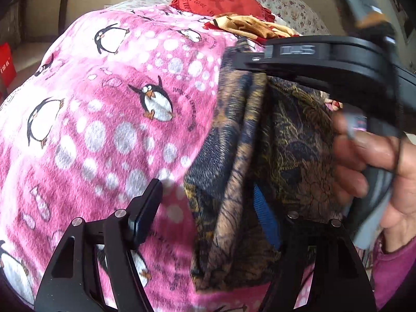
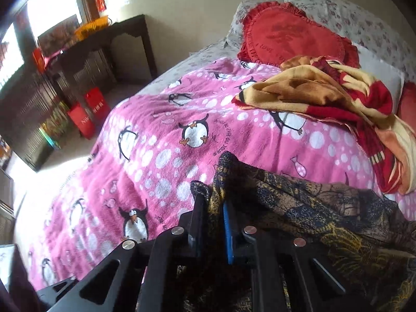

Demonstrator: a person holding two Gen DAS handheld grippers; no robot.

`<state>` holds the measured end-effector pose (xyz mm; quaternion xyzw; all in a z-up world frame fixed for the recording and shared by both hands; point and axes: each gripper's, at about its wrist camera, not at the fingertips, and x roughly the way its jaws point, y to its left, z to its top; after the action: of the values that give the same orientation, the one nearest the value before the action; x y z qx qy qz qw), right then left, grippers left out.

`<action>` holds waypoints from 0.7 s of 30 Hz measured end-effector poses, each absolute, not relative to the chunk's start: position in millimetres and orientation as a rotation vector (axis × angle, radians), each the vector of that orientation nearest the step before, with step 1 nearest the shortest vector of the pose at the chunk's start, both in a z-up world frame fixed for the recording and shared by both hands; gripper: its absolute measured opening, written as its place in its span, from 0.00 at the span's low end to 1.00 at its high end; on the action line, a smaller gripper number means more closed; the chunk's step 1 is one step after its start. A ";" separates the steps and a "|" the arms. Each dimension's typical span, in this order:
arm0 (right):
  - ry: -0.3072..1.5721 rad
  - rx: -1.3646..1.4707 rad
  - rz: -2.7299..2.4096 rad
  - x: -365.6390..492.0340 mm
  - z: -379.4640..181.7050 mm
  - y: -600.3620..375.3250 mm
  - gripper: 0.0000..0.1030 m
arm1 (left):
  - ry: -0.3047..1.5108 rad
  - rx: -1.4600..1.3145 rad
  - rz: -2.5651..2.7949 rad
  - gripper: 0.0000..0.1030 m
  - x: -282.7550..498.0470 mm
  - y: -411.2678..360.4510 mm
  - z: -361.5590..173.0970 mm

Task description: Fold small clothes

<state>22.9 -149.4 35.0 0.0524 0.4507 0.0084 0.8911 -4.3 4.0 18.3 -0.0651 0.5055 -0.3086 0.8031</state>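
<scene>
From my left wrist, my left gripper (image 1: 208, 208) stands apart, its right finger half buried behind the thin, dark gold-patterned garment (image 1: 234, 156) hanging over the fuzzy pink penguin blanket (image 1: 104, 117); my right hand (image 1: 377, 171) is blurred. From my right wrist, my right gripper (image 2: 212, 223) is clamped on a bunched edge of that garment (image 2: 299, 202), whose far end runs out of frame.

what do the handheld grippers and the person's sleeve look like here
Both are matte black plastic with triangular cut-outs in the finger linkages and round silver pins at the joints. The left gripper and right gripper each have a blue pad on one finger. The right one's curved body bears embossed lettering, too blurred to read. The person wears a pink sleeve.
</scene>
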 end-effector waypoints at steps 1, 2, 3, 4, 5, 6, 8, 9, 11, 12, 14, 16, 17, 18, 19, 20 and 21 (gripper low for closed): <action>0.925 0.130 0.021 18.4 41.4 -156.2 0.12 | 1.080 -0.151 -0.672 0.68 -2.9 1.4 18.9; 0.920 0.141 0.024 15.6 45.2 -160.3 0.12 | 1.076 -0.167 -0.694 0.68 -1.9 -1.5 19.5; 0.915 0.164 0.037 12.6 48.4 -165.9 0.12 | 1.082 -0.183 -0.717 0.68 -0.1 -4.6 20.4; 0.913 0.184 0.046 10.1 50.4 -167.6 0.12 | 1.096 -0.200 -0.737 0.53 2.1 -7.8 20.6; 0.914 0.199 0.047 8.4 51.9 -171.4 0.12 | 1.114 -0.210 -0.747 0.31 3.1 -10.6 20.1; 0.913 0.208 0.048 6.4 53.7 -172.9 0.12 | 1.126 -0.220 -0.755 0.25 3.1 -12.8 19.9; 0.912 0.238 0.060 1.7 55.8 -178.5 0.12 | 1.102 -0.227 -0.764 0.17 -2.3 -15.2 26.0; 0.911 0.251 0.060 -0.4 56.2 -180.8 0.12 | 1.079 -0.212 -0.771 0.17 -5.4 -15.9 30.2; 0.920 0.283 0.054 -2.9 58.4 -184.8 0.27 | 1.037 -0.175 -0.785 0.16 -14.1 -17.8 39.0; 0.928 0.289 0.046 -3.1 58.0 -185.2 0.57 | 1.024 -0.161 -0.793 0.16 -17.5 -19.9 43.1; 0.925 0.302 0.046 -4.4 59.7 -182.2 0.76 | 1.009 -0.148 -0.807 0.16 -21.5 -25.8 49.7; 0.940 0.287 0.073 -4.0 60.4 -173.3 0.76 | 1.000 -0.132 -0.814 0.16 -22.2 -29.8 53.5; 0.955 0.266 0.075 -2.2 58.2 -167.5 0.76 | 0.996 -0.125 -0.815 0.16 -23.2 -32.3 55.1; 0.971 0.242 0.077 1.2 55.1 -161.4 0.76 | 0.997 -0.119 -0.816 0.16 -23.6 -33.7 57.0; 0.989 0.218 0.082 3.5 50.5 -157.9 0.76 | 0.998 -0.114 -0.815 0.16 -24.1 -34.9 58.3; 1.009 0.190 0.081 6.9 46.0 -153.4 0.76 | 0.998 -0.110 -0.814 0.16 -24.8 -36.4 59.3; 1.027 0.158 0.074 9.2 41.0 -150.3 0.75 | 0.997 -0.103 -0.811 0.16 -25.6 -39.1 60.8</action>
<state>9.2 -150.3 41.0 0.0756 0.4908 0.0353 0.8673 -25.6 -39.1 60.8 -0.0481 0.4647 -0.3778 0.7994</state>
